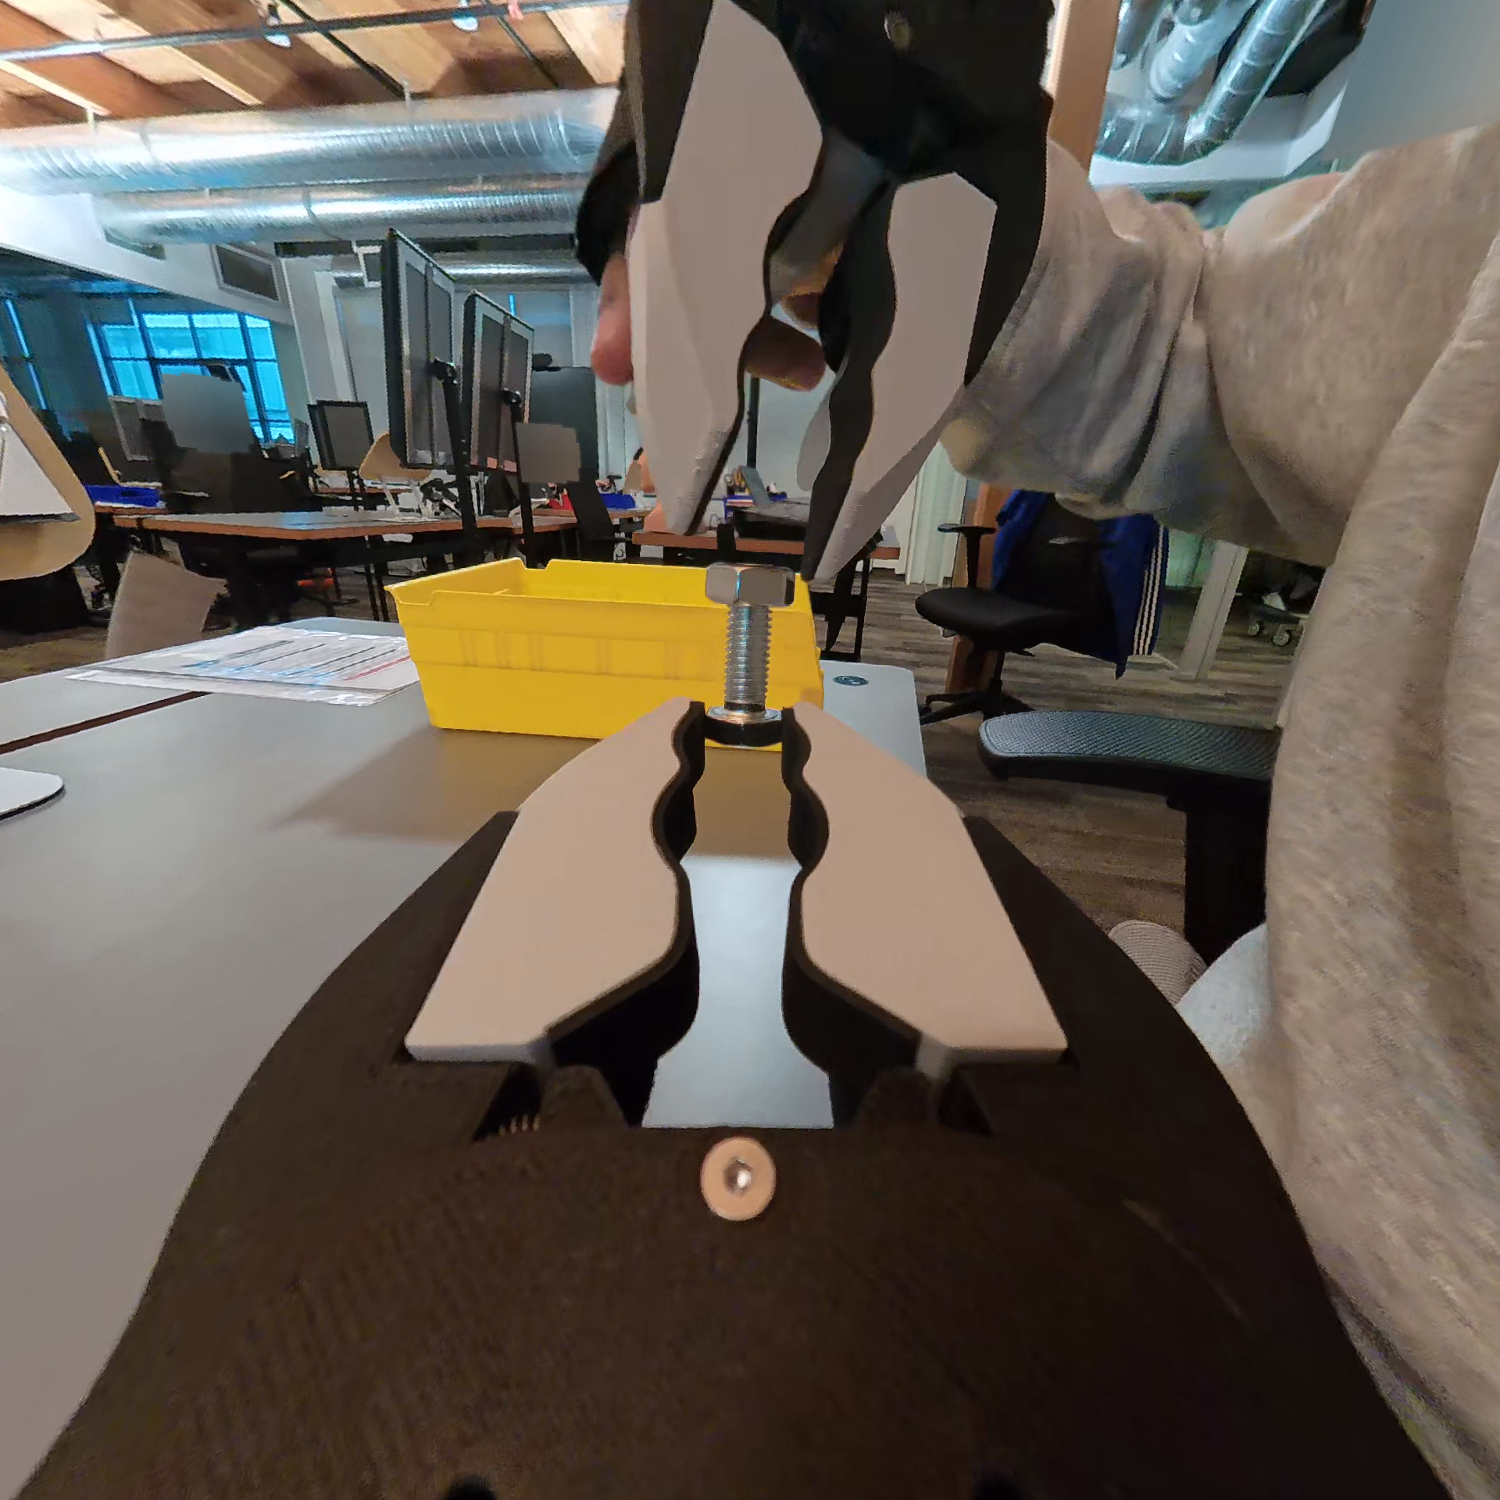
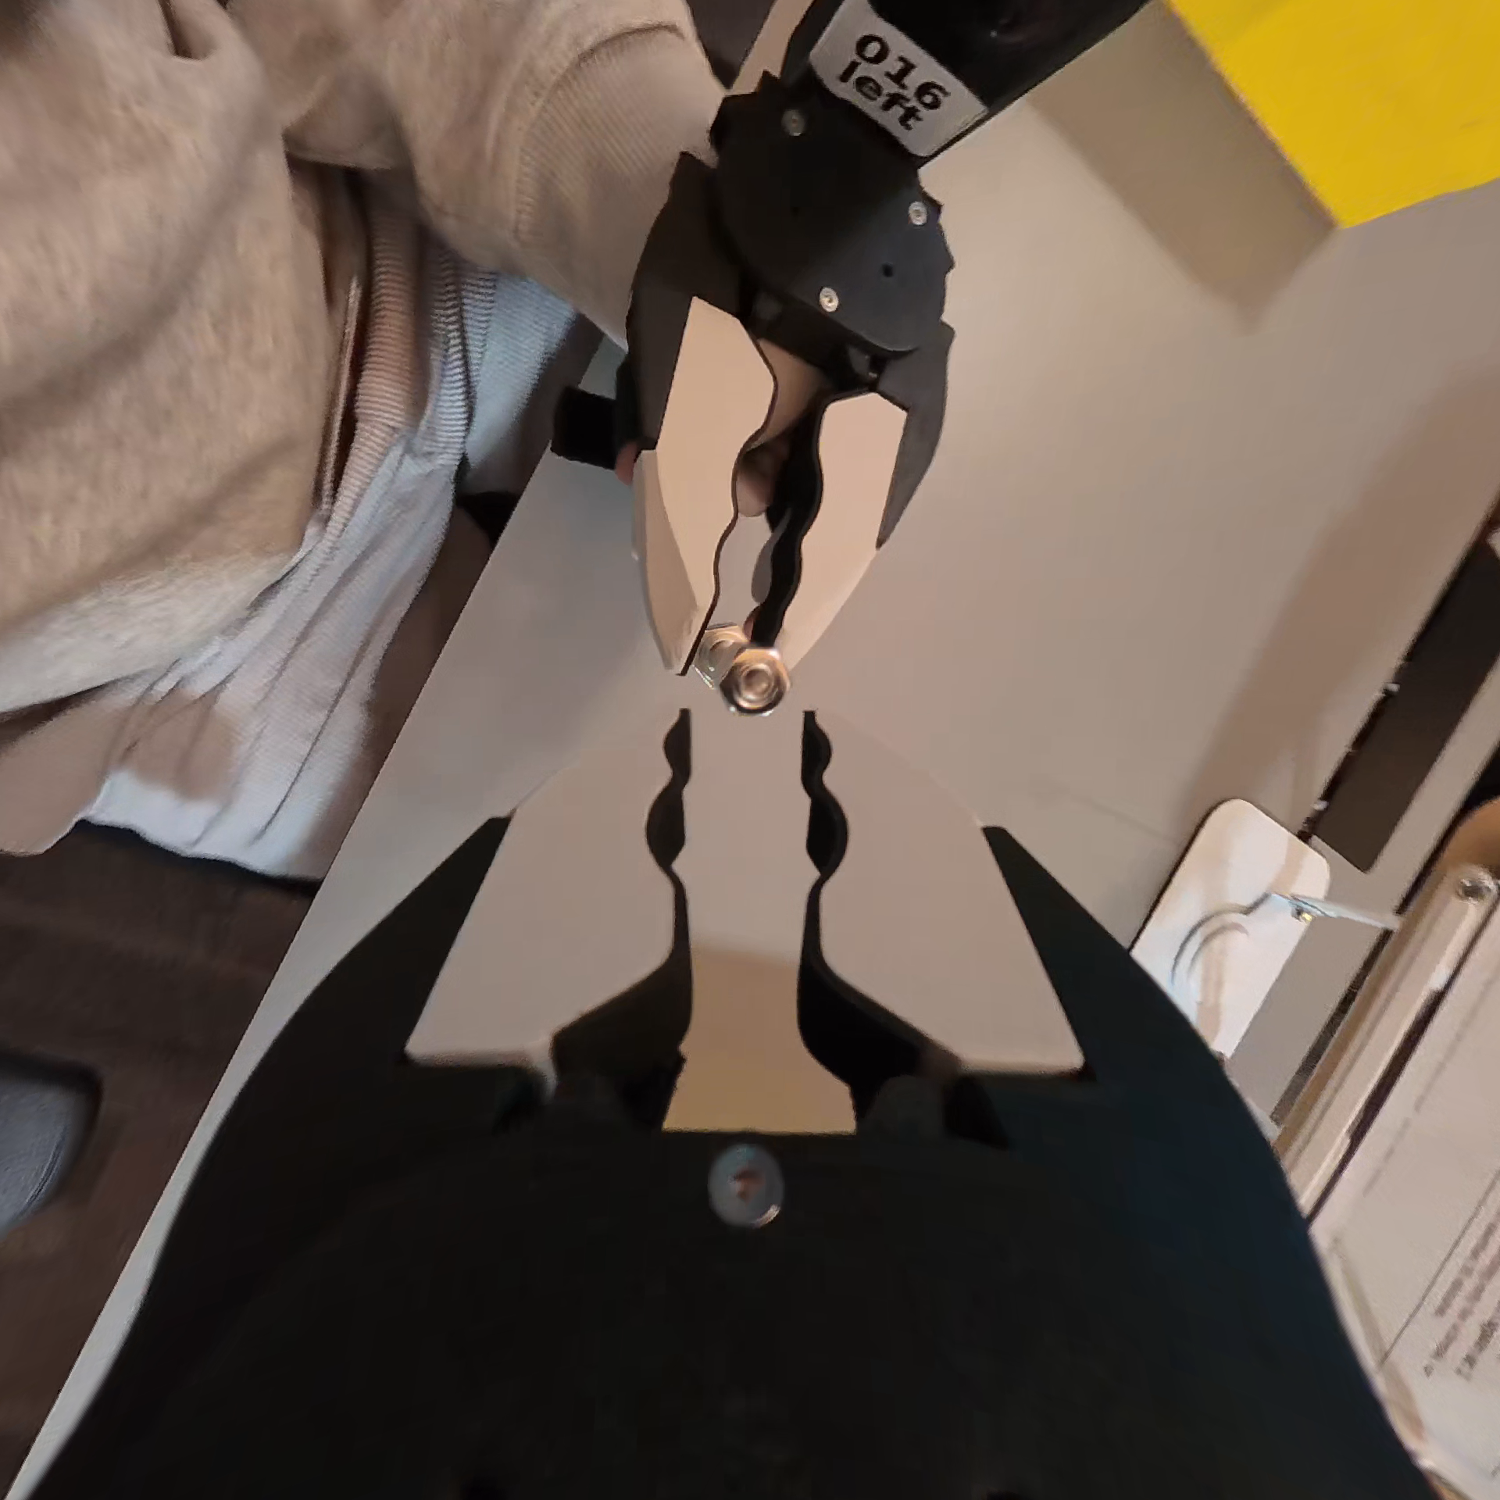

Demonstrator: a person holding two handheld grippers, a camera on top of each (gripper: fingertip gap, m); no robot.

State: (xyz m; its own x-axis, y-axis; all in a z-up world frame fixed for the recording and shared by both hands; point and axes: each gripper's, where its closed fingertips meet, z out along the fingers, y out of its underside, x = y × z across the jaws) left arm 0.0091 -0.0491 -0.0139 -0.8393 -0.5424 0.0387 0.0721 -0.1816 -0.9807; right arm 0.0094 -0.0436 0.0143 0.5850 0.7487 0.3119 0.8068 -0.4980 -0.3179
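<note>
Between the left gripper's (image 1: 743, 714) fingertips sat one nut (image 1: 742, 725), clamped at the tips, with one silver hex bolt (image 1: 748, 641) standing upright out of it, head up. Same pair showed in the right wrist view from above: bolt head (image 2: 756, 680) and nut pinched at the tip of the left gripper (image 2: 734, 661). Count: 1 bolt, 1 nut, 2 grippers.

Right gripper (image 1: 751, 552) hung point-down just above the bolt head, fingers parted with a gap, nothing between them; one fingertip (image 1: 820, 560) was just beside the head's edge, touching or not I could not tell. In its own view the right gripper (image 2: 745, 718) was released, tips apart just short of the bolt head.

One yellow bin (image 1: 568, 649) stood on the grey table (image 1: 243, 852) right behind the bolt; inside it only dividers were visible from this low angle, contents could not be seen. Corner of the bin (image 2: 1339, 105) also showed in the right wrist view.

One laminated sheet (image 1: 260, 661) lay flat on the table left of the bin. One person's beige sleeve (image 1: 1258, 406) ran to the right gripper. Two black office chairs (image 1: 998, 625) stood right of the table. Desks with monitors (image 1: 422, 365) filled the background, number unclear
</note>
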